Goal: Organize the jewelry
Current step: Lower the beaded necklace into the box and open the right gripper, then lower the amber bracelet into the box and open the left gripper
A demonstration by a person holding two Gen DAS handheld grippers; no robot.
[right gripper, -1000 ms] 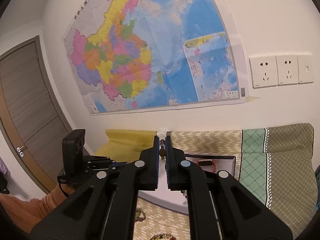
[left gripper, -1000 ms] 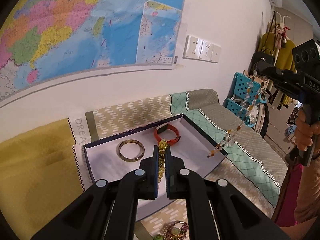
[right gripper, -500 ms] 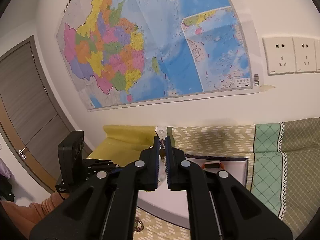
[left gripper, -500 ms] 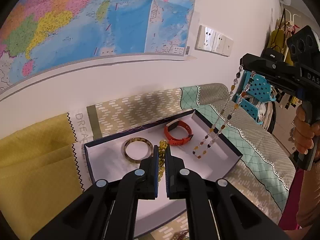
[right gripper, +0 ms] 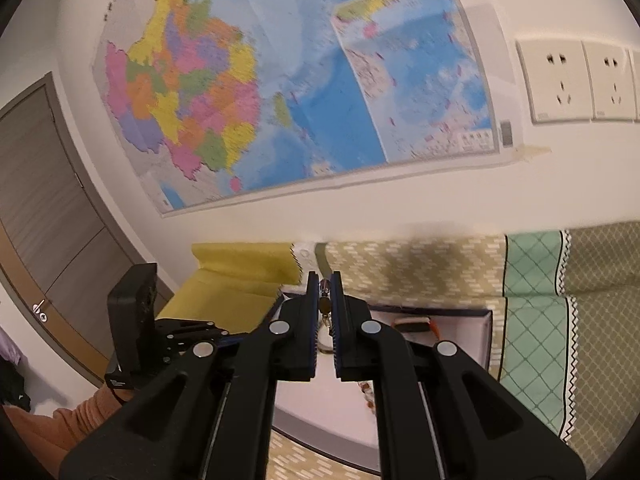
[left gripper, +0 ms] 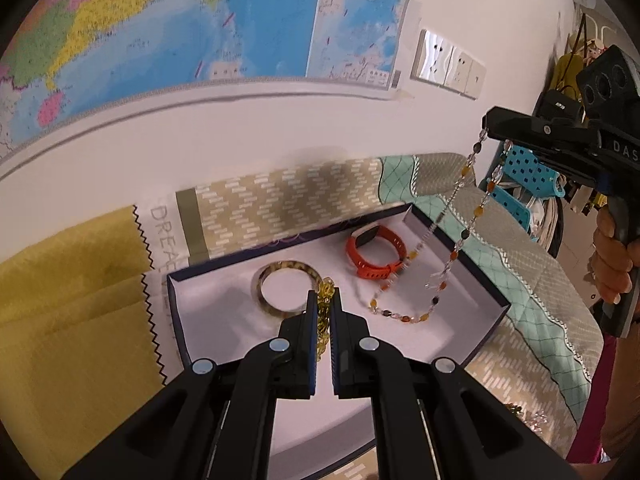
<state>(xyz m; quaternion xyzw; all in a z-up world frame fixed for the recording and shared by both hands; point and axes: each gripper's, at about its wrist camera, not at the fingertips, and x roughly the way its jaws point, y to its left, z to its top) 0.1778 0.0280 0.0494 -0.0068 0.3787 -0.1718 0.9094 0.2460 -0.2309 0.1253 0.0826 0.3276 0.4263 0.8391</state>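
Over an open, white-lined box on a patchwork bedspread, two hand-held grippers each carry a piece of jewelry. The left gripper is clamped on a yellow chain, its jaws pressed together around the links above the near half of the box. The right gripper, gripped by a hand at the right side of the left wrist view, hangs above the box's right end and pinches the top of a beaded necklace; its amber, dark and clear beads drop in a long loop whose lowest part lies on the box floor near the right wall. In the right wrist view the same gripper shows its jaws closed on a bead, with the box below and beyond them. Inside the box, a tortoiseshell bangle lies flat left of centre, just beyond the left gripper's tips, and an orange band with a dark face rests near the far wall, between the bangle and the necklace. Behind the box, a coloured map is taped to the white wall, with sockets to its right. A yellow cloth covers the bed left of the box. An orange sleeve shows behind the left gripper in the right wrist view.
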